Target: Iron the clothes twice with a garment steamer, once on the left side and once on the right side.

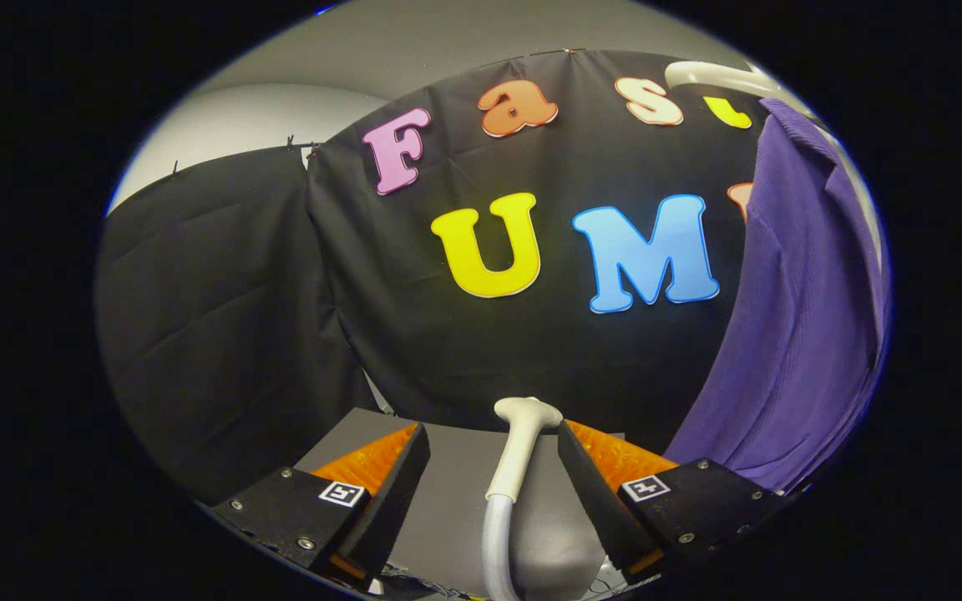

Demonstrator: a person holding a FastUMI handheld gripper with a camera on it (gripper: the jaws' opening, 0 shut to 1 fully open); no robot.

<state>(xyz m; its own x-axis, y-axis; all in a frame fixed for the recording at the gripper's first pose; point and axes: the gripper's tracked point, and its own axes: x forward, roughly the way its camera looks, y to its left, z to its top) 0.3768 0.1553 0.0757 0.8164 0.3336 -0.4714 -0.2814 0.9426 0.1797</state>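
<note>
Two fingers [489, 467] stand wide apart, and the steamer head [523, 434] with its hose [498, 534] lies between them on the grey counter [456, 476], touching neither. Purple clothes [798, 317] hang beyond the right finger, on a white hanger [719, 79].

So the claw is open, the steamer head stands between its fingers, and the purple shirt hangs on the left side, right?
Not quite. The gripper view shows the purple shirt hanging on the right side. The claw is open, with the steamer head between its fingers.

Off-white steamer head [523, 426] with pale grey hose [498, 534]; purple ribbed garment [798, 334] on a white hanger [715, 77]; grey bench [464, 484].
</note>
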